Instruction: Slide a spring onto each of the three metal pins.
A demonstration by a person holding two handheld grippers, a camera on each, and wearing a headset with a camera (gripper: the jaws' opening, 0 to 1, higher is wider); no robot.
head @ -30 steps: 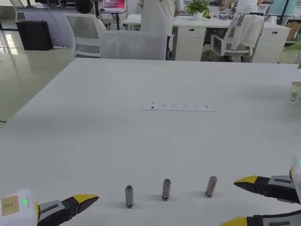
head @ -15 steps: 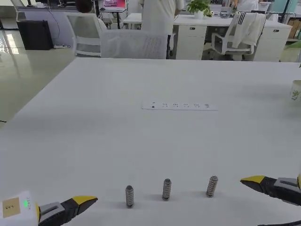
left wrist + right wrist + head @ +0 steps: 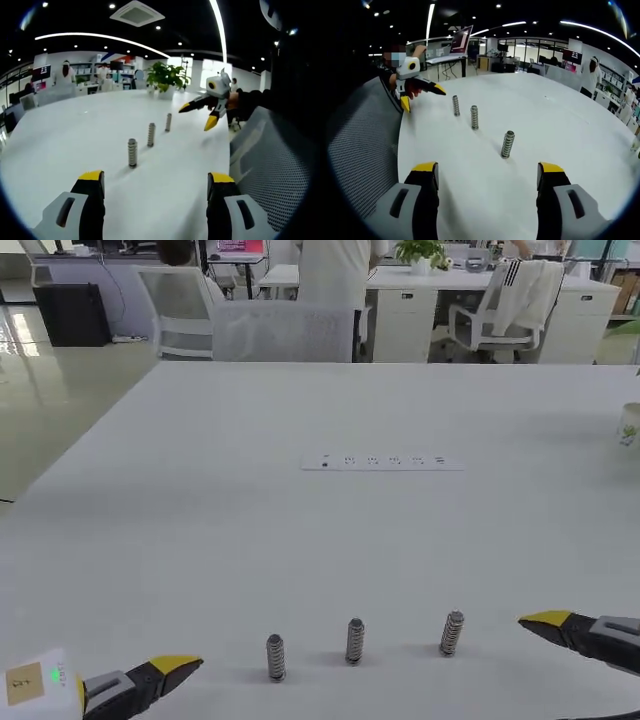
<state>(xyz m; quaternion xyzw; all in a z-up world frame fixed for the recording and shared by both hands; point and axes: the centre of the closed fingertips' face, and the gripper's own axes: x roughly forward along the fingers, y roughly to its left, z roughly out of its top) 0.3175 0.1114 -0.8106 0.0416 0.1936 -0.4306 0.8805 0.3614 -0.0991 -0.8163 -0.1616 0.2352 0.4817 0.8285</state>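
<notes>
A wide white table (image 3: 200, 490) spreads across the near scene, with a flat white power strip (image 3: 380, 462) lying at its middle. On the left is a glossy pale floor (image 3: 50, 400). Beyond the table's far edge stand mesh office chairs (image 3: 285, 335), white desks (image 3: 420, 310) and a potted plant (image 3: 420, 252). Long ceiling lights (image 3: 90, 37) glow overhead.

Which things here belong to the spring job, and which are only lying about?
Job: left spring, middle spring, right spring, all upright on the table; left claw, right claw, both open.
Lying about: socket strip, cup, chair.
</notes>
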